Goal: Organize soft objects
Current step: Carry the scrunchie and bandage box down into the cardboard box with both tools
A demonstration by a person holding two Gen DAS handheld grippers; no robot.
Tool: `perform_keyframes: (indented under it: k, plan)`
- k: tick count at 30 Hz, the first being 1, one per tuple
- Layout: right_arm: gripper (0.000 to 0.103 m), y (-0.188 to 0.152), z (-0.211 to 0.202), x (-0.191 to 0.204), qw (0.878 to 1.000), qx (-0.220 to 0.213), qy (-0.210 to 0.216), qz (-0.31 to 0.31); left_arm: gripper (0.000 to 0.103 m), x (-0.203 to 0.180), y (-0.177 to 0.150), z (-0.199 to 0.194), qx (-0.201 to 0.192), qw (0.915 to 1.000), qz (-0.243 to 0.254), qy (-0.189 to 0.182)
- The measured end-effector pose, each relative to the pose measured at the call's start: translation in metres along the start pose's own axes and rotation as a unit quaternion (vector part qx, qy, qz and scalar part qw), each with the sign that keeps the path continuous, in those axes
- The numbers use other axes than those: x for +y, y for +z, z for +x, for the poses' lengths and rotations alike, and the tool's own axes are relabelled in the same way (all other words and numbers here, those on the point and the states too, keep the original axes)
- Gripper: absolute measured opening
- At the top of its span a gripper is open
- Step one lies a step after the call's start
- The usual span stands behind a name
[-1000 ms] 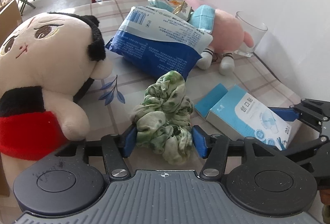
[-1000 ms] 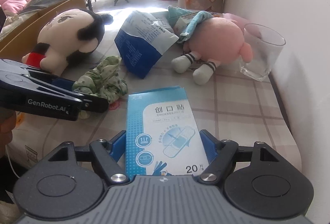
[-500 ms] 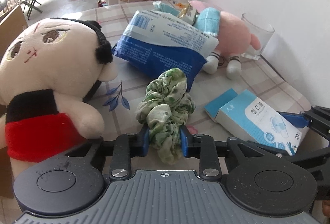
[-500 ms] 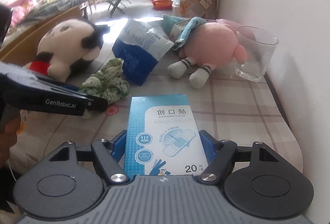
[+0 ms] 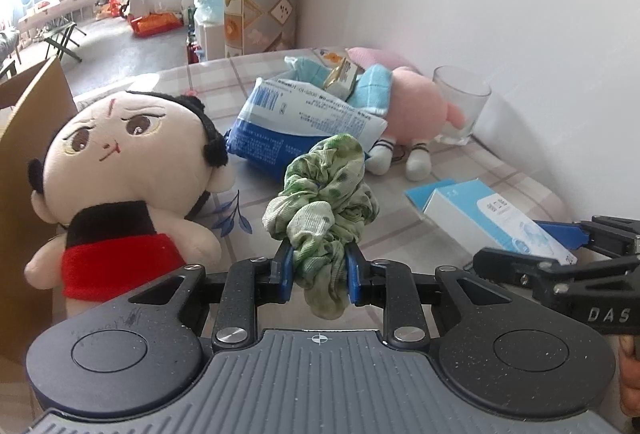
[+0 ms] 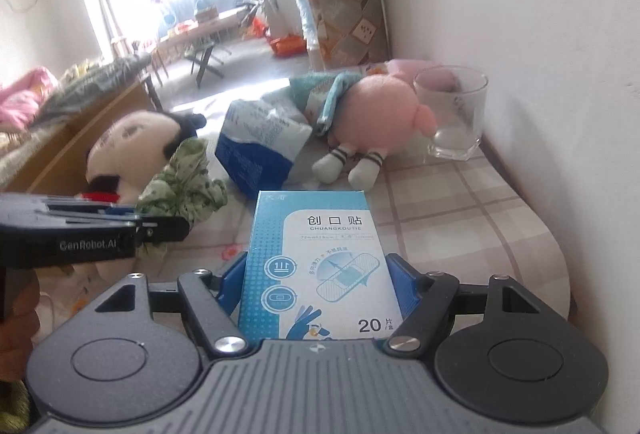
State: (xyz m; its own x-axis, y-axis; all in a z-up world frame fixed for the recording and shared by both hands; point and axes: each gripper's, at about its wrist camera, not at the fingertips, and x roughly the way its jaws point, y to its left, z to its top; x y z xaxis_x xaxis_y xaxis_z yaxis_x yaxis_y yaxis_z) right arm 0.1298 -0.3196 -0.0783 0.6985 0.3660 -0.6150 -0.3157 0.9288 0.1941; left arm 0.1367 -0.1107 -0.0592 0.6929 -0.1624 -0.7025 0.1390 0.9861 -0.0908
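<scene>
Your left gripper (image 5: 320,276) is clamped on the green scrunchie (image 5: 324,202); its jaws have just been closing, and the blue pads now squeeze the fabric from both sides. The scrunchie bunches above the pads and a loose fold hangs below them, clear of the checked table (image 5: 472,170). From the right wrist view you can see it (image 6: 182,186) sticking out ahead of that gripper (image 6: 160,222), in front of the doll.

Your right gripper (image 6: 316,286) grips the blue plaster box (image 6: 316,266) across its width, a pad pressed on each long side. In the left view the box (image 5: 492,218) sits tilted at the right edge, with that gripper (image 5: 560,246) around its near end.

The doll (image 5: 124,170) with black hair and red top leans at the left of the table. Behind the scrunchie lies a blue and white bag (image 5: 296,126), and beside that a pink plush (image 5: 412,110) with a teal cloth (image 5: 372,90) over it, its striped feet toward you. A glass (image 5: 460,110) stands upright by the wall, just beside the plush.
</scene>
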Motion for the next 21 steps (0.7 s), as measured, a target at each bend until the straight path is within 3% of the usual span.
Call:
perform_keyframes:
  k: [12,21]
  plan:
    - [0.076,0.008,-0.056,0.036,0.998,-0.064,0.018,-0.001,0.024,0.015,-0.006,-0.054,-0.034,0.9993,-0.015,-0.008]
    - [0.076,0.038,-0.087,0.113,0.986,-0.123,0.092,-0.064,0.024,0.067,-0.013,-0.13,-0.095,0.9937,-0.056,0.019]
